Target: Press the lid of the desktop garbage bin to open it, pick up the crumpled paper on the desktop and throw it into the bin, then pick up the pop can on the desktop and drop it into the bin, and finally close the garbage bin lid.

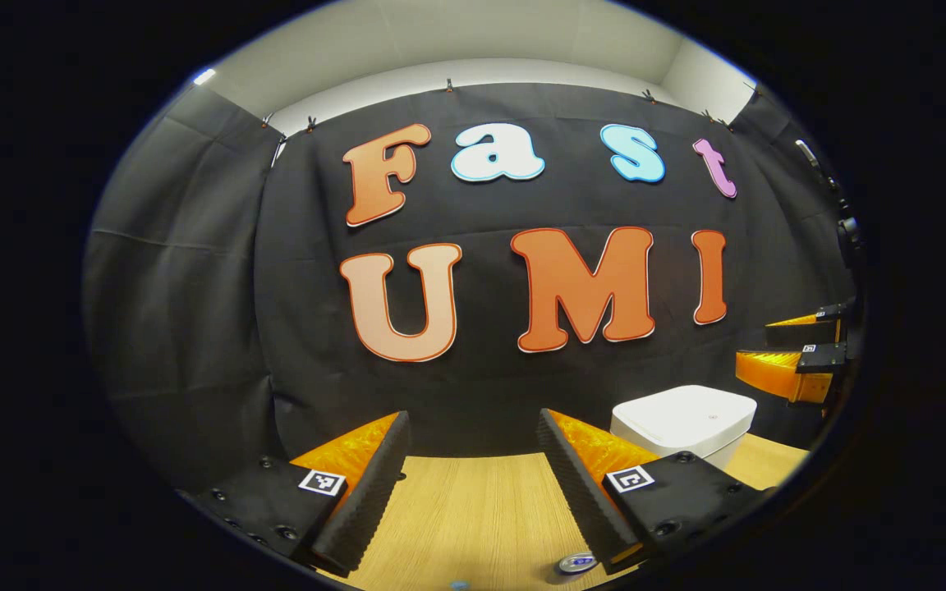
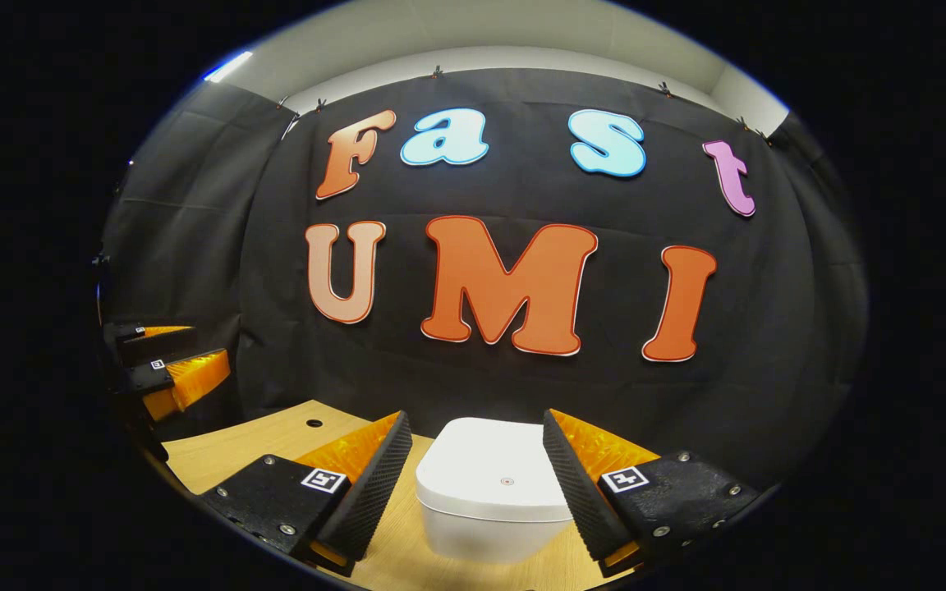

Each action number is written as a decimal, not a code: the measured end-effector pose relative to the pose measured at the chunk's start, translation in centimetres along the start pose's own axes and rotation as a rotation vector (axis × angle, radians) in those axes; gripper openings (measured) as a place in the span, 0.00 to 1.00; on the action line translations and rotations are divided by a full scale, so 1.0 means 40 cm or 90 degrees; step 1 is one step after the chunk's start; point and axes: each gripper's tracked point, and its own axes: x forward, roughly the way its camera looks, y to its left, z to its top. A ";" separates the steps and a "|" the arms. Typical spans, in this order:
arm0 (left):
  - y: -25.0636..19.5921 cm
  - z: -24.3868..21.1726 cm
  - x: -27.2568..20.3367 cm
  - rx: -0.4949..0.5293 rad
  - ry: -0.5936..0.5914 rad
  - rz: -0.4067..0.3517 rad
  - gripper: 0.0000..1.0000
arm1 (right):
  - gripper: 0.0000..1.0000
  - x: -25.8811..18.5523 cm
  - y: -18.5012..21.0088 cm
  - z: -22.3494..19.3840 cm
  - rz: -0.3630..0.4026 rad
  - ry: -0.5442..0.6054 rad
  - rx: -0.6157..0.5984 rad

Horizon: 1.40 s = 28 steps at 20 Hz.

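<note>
The white garbage bin point(image 2: 493, 484) stands on the wooden table point(image 2: 235, 460) with its lid down, a small red dot on top. My right gripper point(image 2: 474, 417) is open, raised above the table and short of the bin, which shows between its fingers. My left gripper point(image 1: 473, 419) is open too and holds nothing; the bin point(image 1: 686, 419) lies off to its right. A silvery round top, apparently the pop can point(image 1: 578, 563), peeks out low beside the left gripper's right finger and is mostly hidden. Each view also catches the other gripper at its edge, open: the right gripper point(image 1: 769, 349), the left gripper point(image 2: 185, 353).
The black cloth wall rises close behind the bin and the table's far edge. A small round hole point(image 2: 314, 423) sits in the tabletop to the left of the bin. Bare wood point(image 1: 473, 509) stretches between the left gripper's fingers.
</note>
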 end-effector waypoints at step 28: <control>0.062 -0.007 -0.077 0.028 0.024 0.093 1.00 | 0.01 0.126 -0.095 -0.090 0.009 0.086 0.009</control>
